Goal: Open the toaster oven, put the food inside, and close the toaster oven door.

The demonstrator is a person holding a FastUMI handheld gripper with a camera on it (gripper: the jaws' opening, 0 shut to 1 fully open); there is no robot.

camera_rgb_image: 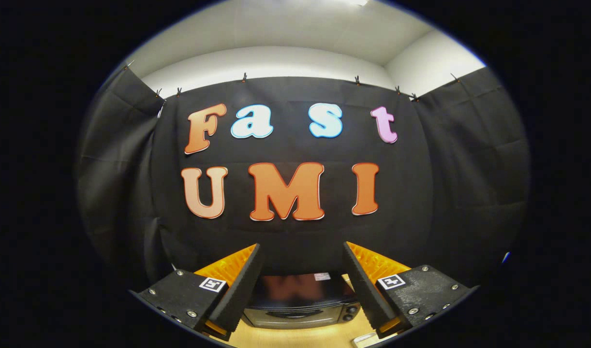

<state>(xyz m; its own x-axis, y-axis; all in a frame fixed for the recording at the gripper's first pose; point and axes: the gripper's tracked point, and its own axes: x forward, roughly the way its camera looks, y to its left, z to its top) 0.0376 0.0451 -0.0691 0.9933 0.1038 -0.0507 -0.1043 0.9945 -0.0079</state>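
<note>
My gripper [301, 251] is held high and open, its two fingers wide apart with nothing between them. Below and between the fingers sits the toaster oven [301, 307], a dark box with a glossy top, seen from above and in front. Its front face shows a handle and two knobs [351, 311] at the right end, and the door looks shut. The oven stands on a light wooden table [300, 336].
A pale flat object [368, 340] lies on the table just in front of the oven, near my right finger, mostly cut off. The booth's black cloth wall rises straight ahead behind the oven, with white wall and ceiling above it.
</note>
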